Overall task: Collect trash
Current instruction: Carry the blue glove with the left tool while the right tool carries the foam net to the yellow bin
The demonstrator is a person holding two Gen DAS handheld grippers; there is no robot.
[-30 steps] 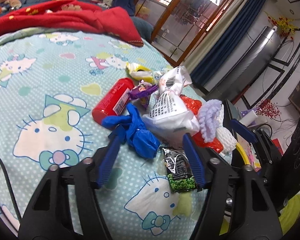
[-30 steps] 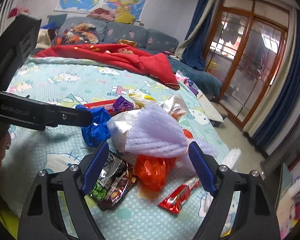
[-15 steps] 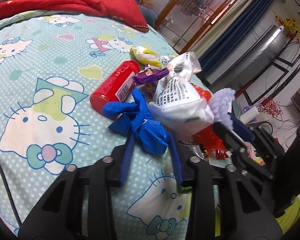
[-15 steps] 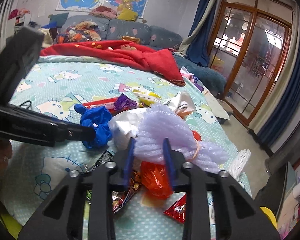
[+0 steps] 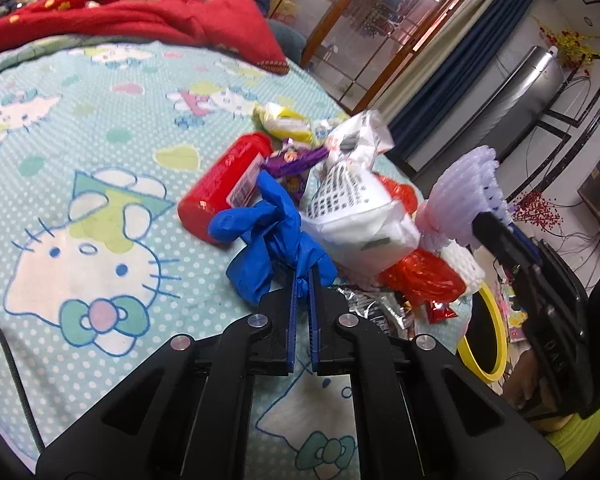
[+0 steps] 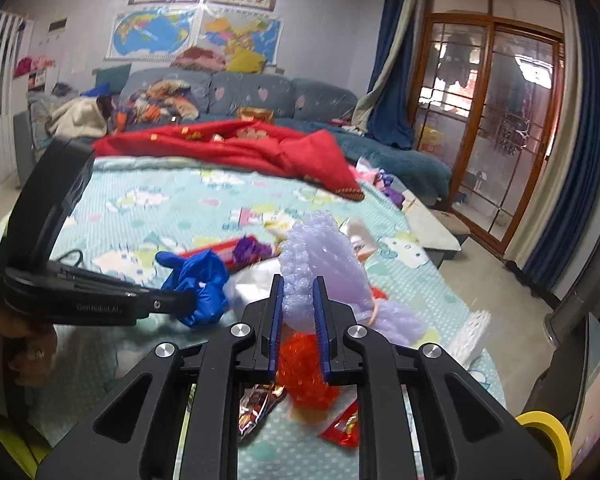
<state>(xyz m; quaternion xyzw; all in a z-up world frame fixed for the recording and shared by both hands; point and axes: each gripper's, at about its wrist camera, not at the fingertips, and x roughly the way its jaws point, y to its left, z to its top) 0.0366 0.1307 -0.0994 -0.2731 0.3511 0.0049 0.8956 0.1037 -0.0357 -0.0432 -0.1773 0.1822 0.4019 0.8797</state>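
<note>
A heap of trash lies on the cartoon-cat bedsheet (image 5: 80, 184). My left gripper (image 5: 305, 280) is shut on a crumpled blue glove (image 5: 268, 240), pinching its near end; the same blue glove (image 6: 200, 284) shows in the right wrist view. My right gripper (image 6: 298, 292) is shut on a lilac foam net (image 6: 324, 264), lifted a little above the heap; that foam net (image 5: 460, 196) also shows at the right of the left wrist view. In the heap are a red bottle (image 5: 224, 188), a white printed bag (image 5: 356, 216), an orange-red plastic bag (image 5: 420, 276) and a purple wrapper (image 5: 296, 160).
A yellow-rimmed bin (image 5: 486, 336) stands beside the bed at the right. A red blanket (image 5: 140, 20) covers the bed's far end. Snack wrappers (image 6: 256, 404) and a red packet (image 6: 342, 426) lie near the bed's front edge. A sofa (image 6: 240, 96) stands behind.
Both grippers went from open to shut: the left closed on the blue glove, the right closed on the lilac foam net and lifted it slightly.
</note>
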